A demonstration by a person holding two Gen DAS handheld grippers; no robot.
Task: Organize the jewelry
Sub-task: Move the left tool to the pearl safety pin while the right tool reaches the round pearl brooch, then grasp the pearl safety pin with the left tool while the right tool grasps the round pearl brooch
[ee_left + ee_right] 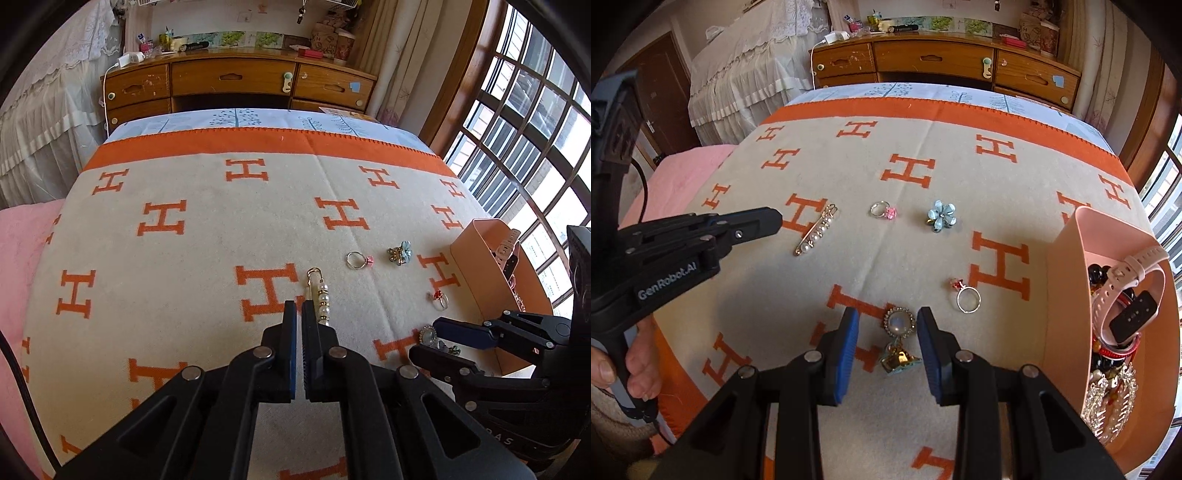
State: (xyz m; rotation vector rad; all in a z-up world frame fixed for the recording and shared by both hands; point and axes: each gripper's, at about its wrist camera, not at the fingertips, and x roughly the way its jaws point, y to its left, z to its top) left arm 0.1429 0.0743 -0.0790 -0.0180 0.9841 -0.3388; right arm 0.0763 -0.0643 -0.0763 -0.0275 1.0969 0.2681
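Jewelry lies loose on the bed's blanket [923,258]: right hand-held gripper [887,325] spread wide around a round brooch [898,325], gripping nothing; left hand-held gripper [299,308] nearly closed, empty, beside the pearl pin [320,295]. Pink box [1067,288] stands right.

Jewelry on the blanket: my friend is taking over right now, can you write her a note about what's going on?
Left gripper: jaws shut, empty, beside the pearl pin.
Right gripper: jaws open on either side of the round brooch, not gripping yet.
Done: watch and beads already sit in the pink box.
Left on the blanket: pearl pin, pink ring, blue flower, red ring, round brooch.
Likely next: close on the brooch and carry it to the box.
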